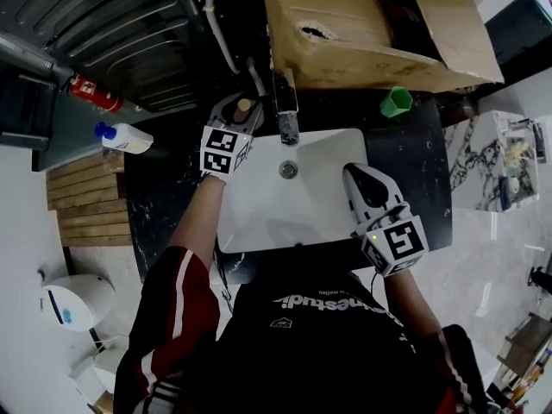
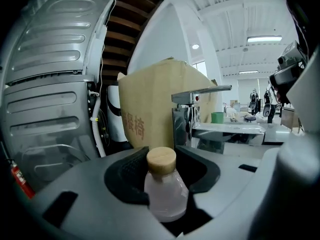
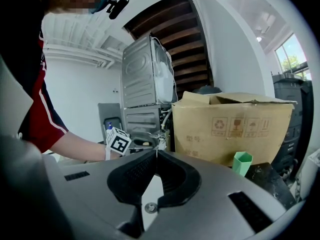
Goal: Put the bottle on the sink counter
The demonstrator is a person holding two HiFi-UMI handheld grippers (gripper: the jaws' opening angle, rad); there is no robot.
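Right gripper [image 3: 156,155], lower right of the head view over the white sink basin [image 1: 293,210]: jaws closed tip to tip, nothing in them, idle.

Left gripper [image 1: 235,116], upper middle of the head view, reaches past the basin's upper-left corner to the dark sink counter [image 1: 172,188]. The small clear bottle with a wooden cap [image 2: 165,194] stands upright between its jaws, just left of the faucet [image 1: 286,110]. The jaws are spread and the pads look just off the bottle, so it reads as let go rather than clamped. The bottle's base is hidden, so contact with the counter is a guess.

Behind it are a cardboard box [image 1: 345,24] and a green cup [image 1: 397,102].

Progress: placing looks basically done, with the bottle at the counter spot. What's left is backing the left gripper away without tipping it.
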